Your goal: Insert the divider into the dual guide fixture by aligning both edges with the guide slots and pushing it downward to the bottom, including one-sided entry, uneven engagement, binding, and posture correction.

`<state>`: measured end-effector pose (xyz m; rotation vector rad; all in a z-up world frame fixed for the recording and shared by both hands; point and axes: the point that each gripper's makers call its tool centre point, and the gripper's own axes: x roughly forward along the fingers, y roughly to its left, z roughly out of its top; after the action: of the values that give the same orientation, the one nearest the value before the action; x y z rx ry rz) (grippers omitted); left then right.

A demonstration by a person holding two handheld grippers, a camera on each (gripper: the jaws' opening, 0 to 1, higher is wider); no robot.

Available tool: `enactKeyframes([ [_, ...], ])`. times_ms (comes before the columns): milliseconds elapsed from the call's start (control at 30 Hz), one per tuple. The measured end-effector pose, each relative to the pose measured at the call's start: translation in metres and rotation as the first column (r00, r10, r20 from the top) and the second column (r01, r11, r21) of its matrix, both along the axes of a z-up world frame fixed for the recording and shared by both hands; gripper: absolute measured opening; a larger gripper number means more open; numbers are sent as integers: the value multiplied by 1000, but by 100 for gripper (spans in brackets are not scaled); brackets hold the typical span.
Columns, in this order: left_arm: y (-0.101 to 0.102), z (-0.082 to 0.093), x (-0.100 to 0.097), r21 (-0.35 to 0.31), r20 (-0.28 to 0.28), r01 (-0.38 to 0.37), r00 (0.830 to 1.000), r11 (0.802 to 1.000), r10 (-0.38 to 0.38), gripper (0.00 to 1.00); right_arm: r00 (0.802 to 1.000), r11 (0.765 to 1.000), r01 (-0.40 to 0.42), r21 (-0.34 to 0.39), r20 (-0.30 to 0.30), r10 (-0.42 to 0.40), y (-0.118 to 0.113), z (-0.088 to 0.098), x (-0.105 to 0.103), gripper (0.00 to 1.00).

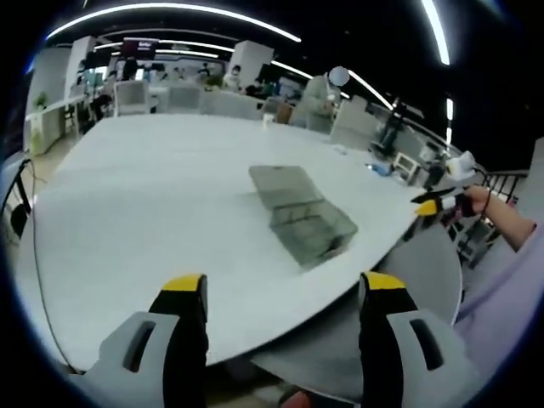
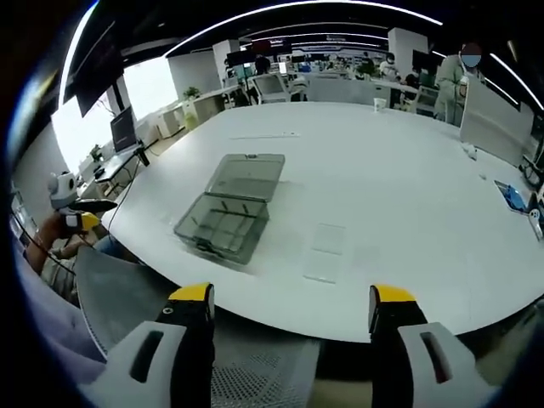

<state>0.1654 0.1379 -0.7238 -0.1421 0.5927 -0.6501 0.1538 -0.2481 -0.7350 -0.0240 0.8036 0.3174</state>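
Clearly the clear divider (image 2: 327, 252) lies flat just upper-left of the empty, open right claw (image 2: 293, 316), right of the fixture box (image 2: 228, 219); left claw (image 1: 280, 308) open too.

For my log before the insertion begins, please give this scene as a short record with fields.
Fixture: translucent grey plastic box, lid open, on white table
Divider: clear flat sheet lying on the table beside the box, not inserted
Left gripper: open, empty
Right gripper: open, empty
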Motion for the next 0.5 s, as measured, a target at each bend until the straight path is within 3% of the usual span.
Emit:
enactKeyframes([
  [500,1,10,14,-25,15,-42,999,999,42,71,999,999,-33,38,1,33,7,-3,21,63],
])
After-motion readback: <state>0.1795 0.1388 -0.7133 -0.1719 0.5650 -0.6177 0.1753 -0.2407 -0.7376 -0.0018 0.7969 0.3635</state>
